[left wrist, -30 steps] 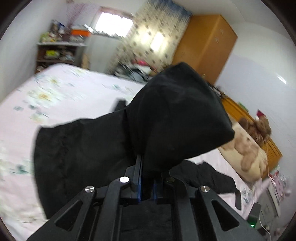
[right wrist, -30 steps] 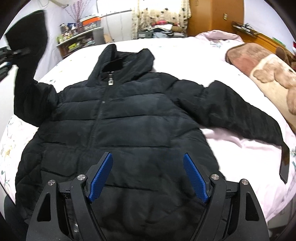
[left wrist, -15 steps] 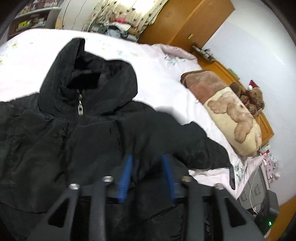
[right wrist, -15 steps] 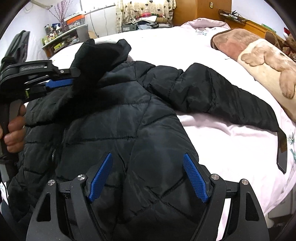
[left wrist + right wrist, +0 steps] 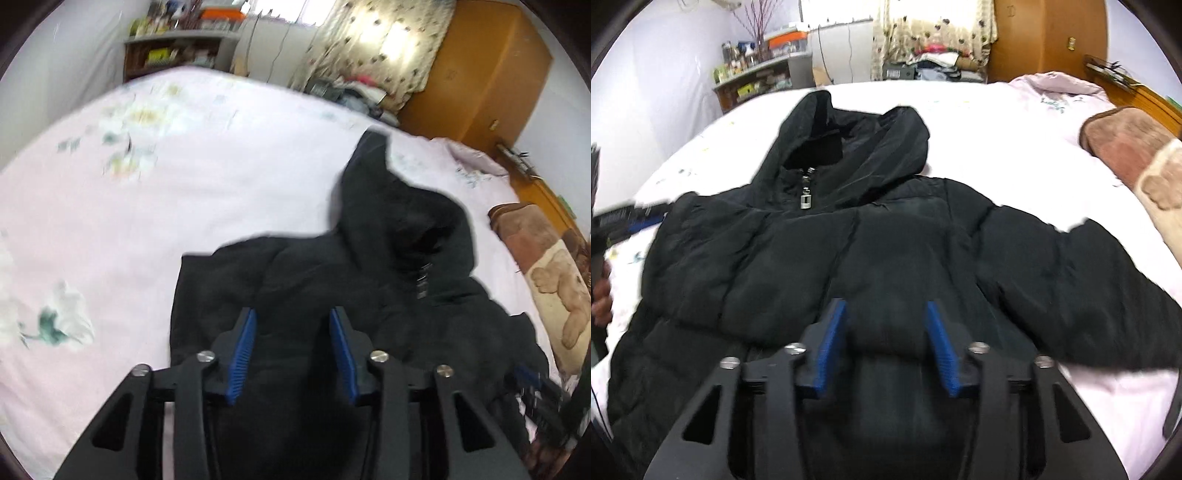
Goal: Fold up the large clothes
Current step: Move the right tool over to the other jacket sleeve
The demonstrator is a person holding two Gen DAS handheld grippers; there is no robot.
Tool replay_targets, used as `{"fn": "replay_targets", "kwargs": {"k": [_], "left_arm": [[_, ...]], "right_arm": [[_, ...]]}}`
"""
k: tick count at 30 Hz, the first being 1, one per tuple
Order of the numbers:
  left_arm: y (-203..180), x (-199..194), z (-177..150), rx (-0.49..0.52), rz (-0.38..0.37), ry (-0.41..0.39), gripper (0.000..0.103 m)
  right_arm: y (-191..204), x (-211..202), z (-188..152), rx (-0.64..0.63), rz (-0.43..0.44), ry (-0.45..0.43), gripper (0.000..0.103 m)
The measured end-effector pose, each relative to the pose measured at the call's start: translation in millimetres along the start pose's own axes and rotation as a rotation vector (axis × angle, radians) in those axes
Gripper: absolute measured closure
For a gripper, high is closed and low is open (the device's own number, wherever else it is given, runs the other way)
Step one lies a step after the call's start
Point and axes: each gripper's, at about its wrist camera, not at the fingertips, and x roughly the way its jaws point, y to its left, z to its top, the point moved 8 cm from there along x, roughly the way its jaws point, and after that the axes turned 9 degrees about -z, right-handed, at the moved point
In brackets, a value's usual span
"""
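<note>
Bedsheet [image 5: 184,206], pale pink with a faded floral print, fills the left of my left-wrist view from nine to twelve o'clock, a cluttered shelf [image 5: 177,55] behind it at eleven. At centre my left gripper [image 5: 291,347] stands over the black hooded jacket [image 5: 388,266]; its blue pads [image 5: 242,350] are parted, having just been closing a little, with dark fabric seen between them, and I cannot tell whether they press on it. At one o'clock stands an orange wardrobe [image 5: 480,74]; at three, a brown bear-print pillow [image 5: 554,288]. In my right-wrist view, a hand [image 5: 602,299] at nine o'clock grasps the left gripper's handle at the frame edge. The jacket [image 5: 849,240] lies front-up on the bed [image 5: 997,129], zipped to the collar, hood [image 5: 857,140] towards twelve, the zipper pull [image 5: 806,199] at eleven. Its left sleeve is folded in across the chest; the other sleeve [image 5: 1089,280] stretches out to three o'clock. My right gripper [image 5: 886,339] sits at six over the folded sleeve end, jaws part-way apart after just closing, the padded cuff between the pads [image 5: 942,347]; contact is unclear. The pillow [image 5: 1126,147] lies at two o'clock.
</note>
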Motion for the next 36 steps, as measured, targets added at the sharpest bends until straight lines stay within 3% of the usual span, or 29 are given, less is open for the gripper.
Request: {"fn": "replay_targets", "kwargs": {"k": [5, 13, 19, 23, 29, 36], "left_arm": [[8, 27, -27, 0.035, 0.034, 0.043, 0.062], [5, 31, -27, 0.072, 0.048, 0.067, 0.062], [-30, -23, -32, 0.164, 0.013, 0.008, 0.063], [-21, 0, -62, 0.168, 0.057, 0.106, 0.063], [-29, -7, -62, 0.183, 0.098, 0.107, 0.063], [-53, -63, -75, 0.157, 0.056, 0.021, 0.062]], "right_arm": [[-10, 57, -12, 0.037, -0.035, 0.117, 0.062], [-8, 65, -28, 0.019, -0.049, 0.146, 0.063], [-16, 17, -20, 0.052, -0.028, 0.076, 0.063], [-9, 32, -45, 0.016, -0.029, 0.133, 0.063], [-13, 27, -40, 0.02, -0.017, 0.141, 0.063], [-30, -39, -59, 0.11, 0.04, 0.047, 0.063]]}}
